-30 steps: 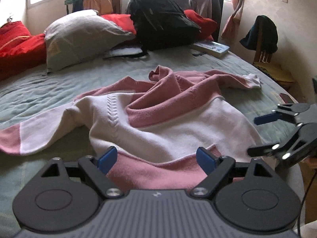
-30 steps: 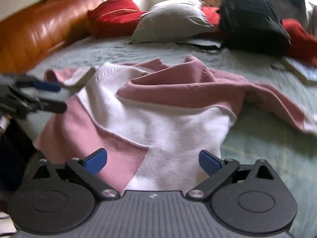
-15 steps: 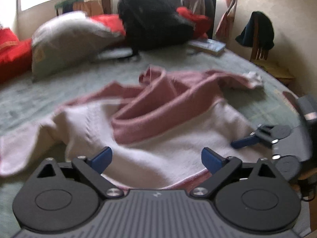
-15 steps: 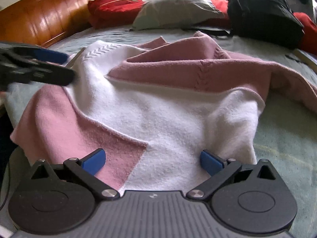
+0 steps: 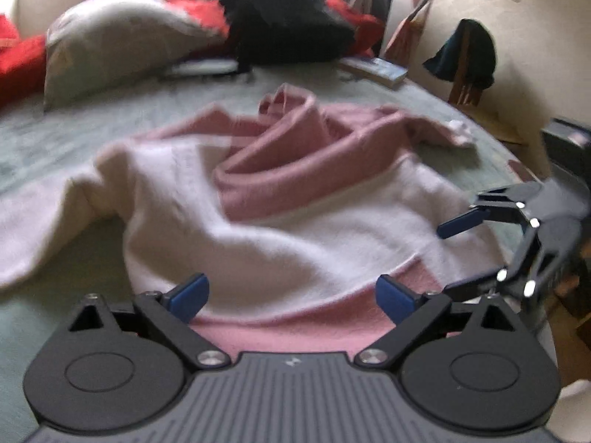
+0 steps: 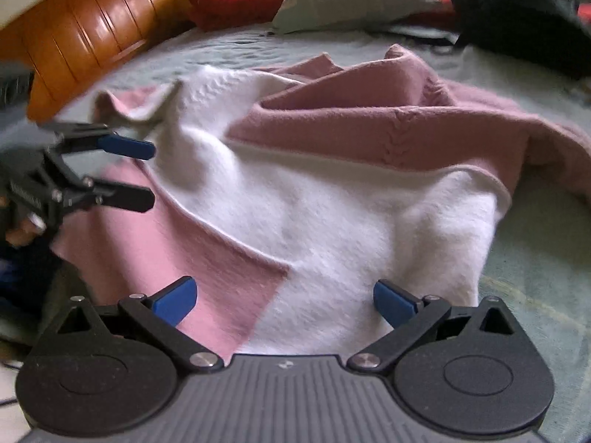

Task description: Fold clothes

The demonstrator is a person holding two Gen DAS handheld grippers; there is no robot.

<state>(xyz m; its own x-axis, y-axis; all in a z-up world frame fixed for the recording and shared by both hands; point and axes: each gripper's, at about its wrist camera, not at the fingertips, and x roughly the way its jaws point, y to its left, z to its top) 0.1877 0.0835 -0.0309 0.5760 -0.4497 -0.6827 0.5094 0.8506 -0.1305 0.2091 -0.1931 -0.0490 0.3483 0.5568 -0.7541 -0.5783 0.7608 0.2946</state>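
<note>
A pink and white sweater (image 5: pixel 295 221) lies rumpled on the green bedspread (image 5: pixel 92 140), its pink hem nearest me. My left gripper (image 5: pixel 291 297) hovers open over the hem's left part, nothing between its blue pads. My right gripper (image 6: pixel 284 301) is open over the hem's right part, where pink meets white on the sweater (image 6: pixel 332 214). The right gripper (image 5: pixel 454 254) also shows at the right edge of the left wrist view. At the left of the right wrist view the left gripper (image 6: pixel 147 173) shows, open beside the hem, with a person's fingers behind it.
A grey pillow (image 5: pixel 122 40), red cushions (image 5: pixel 22 59) and a black bag (image 5: pixel 288 22) lie at the head of the bed. A book (image 5: pixel 380 68) rests near them. A chair with a dark garment (image 5: pixel 465 55) stands to the right. A wooden bed board (image 6: pixel 85 48) runs along the left.
Both grippers have moved in closer to the sweater's hem and lower over it. Both stayed open.
</note>
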